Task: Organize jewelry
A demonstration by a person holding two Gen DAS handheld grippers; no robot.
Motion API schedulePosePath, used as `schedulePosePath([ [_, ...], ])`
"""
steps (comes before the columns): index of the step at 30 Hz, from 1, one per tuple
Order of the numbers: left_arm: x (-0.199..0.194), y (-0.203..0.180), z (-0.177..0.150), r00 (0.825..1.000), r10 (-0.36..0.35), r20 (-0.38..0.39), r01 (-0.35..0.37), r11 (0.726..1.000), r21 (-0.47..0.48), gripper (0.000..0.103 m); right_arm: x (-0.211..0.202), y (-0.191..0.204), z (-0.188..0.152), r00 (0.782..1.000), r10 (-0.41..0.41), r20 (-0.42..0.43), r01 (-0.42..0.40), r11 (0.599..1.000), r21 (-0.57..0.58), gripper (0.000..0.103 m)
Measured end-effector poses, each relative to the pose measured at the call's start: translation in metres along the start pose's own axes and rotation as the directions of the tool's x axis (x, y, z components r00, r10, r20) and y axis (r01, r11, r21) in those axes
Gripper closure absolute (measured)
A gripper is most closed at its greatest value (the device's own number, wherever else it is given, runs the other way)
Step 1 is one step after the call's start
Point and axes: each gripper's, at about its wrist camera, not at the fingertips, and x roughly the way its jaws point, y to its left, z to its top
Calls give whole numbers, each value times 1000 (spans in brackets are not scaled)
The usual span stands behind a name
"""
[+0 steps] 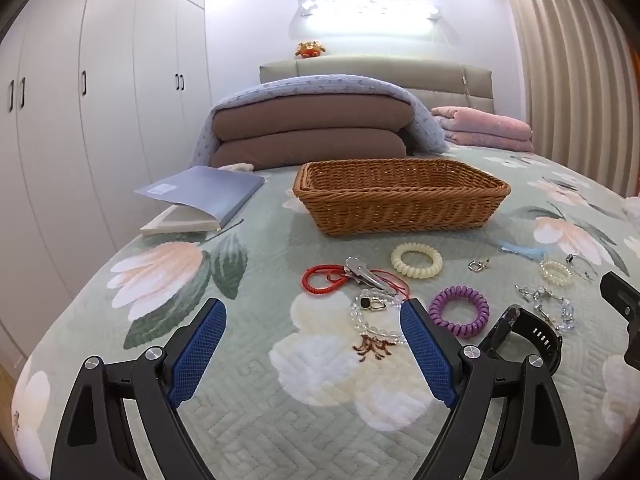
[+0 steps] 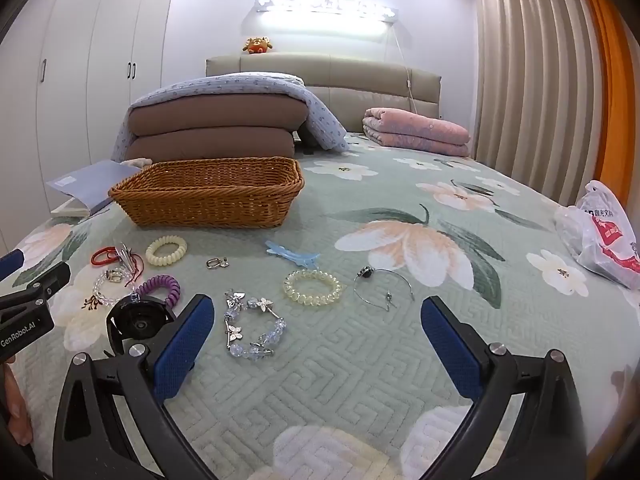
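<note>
A brown wicker basket (image 1: pixel 400 196) (image 2: pixel 208 194) stands on the flowered bedspread, with jewelry scattered in front of it. In the left wrist view lie a red cord (image 1: pixel 320 278), a silver clip (image 1: pixel 366 274), a cream coil ring (image 1: pixel 417 260), a purple coil ring (image 1: pixel 459 311), a clear bead bracelet (image 1: pixel 370 320) and a black watch (image 1: pixel 532 336). The right wrist view shows a butterfly bead bracelet (image 2: pixel 252 330), a pale coil ring (image 2: pixel 314 286), a thin silver bangle (image 2: pixel 382 284) and a blue hair clip (image 2: pixel 292 258). My left gripper (image 1: pixel 314 320) and right gripper (image 2: pixel 316 318) hang open above the bed, holding nothing.
A grey-blue folder on a book (image 1: pixel 204 196) lies left of the basket. Folded brown bedding (image 1: pixel 308 136) and a pink blanket (image 2: pixel 416 132) sit at the headboard. A plastic bag (image 2: pixel 600 236) rests at the bed's right edge. Wardrobes line the left, curtains the right.
</note>
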Motion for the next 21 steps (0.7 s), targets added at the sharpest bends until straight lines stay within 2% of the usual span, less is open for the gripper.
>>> schedulePosePath([
  [21, -2, -3, -1, 1000, -1, 6, 1, 1000, 8, 14, 0, 2, 0, 1000, 1, 4, -1, 1000, -6, 0],
])
